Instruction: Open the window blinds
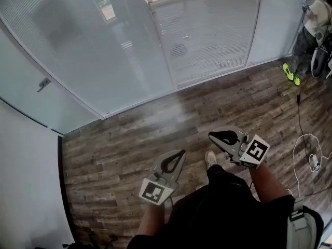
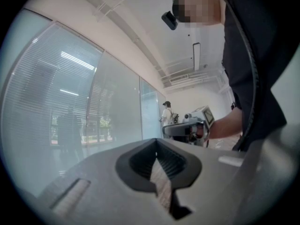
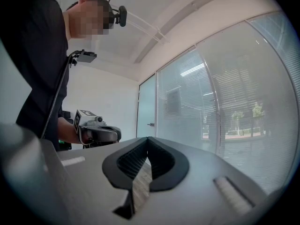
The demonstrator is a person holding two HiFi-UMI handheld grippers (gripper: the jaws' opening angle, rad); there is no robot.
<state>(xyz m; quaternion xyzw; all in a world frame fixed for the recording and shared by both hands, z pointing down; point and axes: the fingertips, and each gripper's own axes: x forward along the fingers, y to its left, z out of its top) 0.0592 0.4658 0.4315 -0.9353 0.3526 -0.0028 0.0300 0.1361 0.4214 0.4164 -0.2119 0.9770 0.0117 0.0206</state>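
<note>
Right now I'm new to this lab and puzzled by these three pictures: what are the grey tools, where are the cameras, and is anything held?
There is no robot here: a person holds a two-jaw gripper in each hand. The head view comes from a camera on their head and looks down at the left gripper, the right gripper and the wooden floor. The two gripper views come from cameras riding on the grippers. Both grippers are shut and hold nothing. Ahead are the window blinds, with neither gripper touching them.
</note>
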